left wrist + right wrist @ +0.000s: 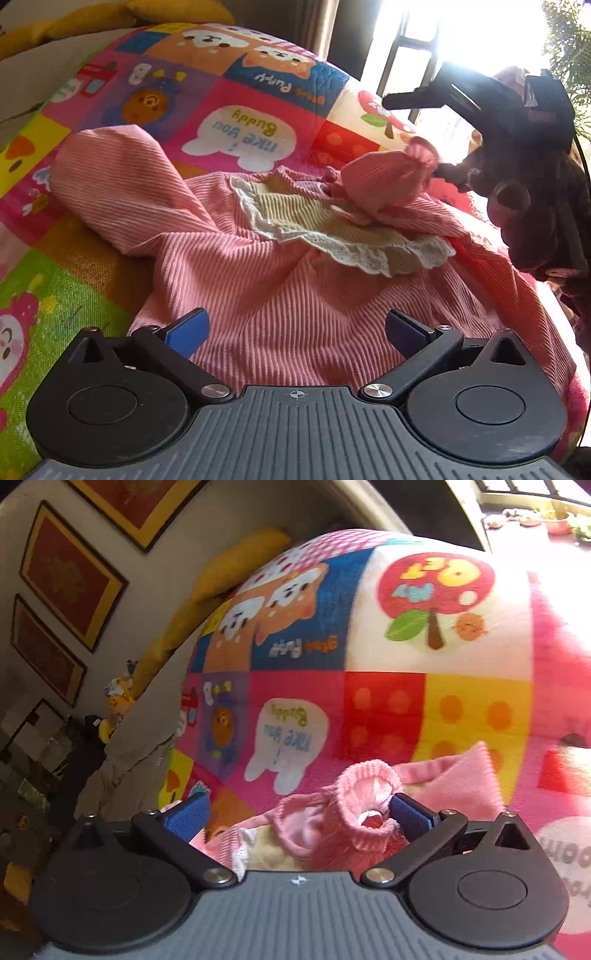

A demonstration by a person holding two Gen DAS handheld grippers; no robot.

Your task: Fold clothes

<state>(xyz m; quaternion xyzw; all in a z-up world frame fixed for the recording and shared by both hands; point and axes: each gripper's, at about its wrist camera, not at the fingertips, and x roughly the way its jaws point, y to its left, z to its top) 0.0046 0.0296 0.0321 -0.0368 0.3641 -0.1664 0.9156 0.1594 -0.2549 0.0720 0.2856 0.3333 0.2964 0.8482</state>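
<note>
Between left tongs (295,338), pink garment (280,295).

A cartoon patchwork quilt (384,709) — yellow cushions (236,565), framed pictures (70,576) behind.

The patchwork play mat (236,92) carries "i like you Buddy" in a white speech bubble (240,136); a blue patch (284,86) reads, seemingly, "Puppy".
</note>
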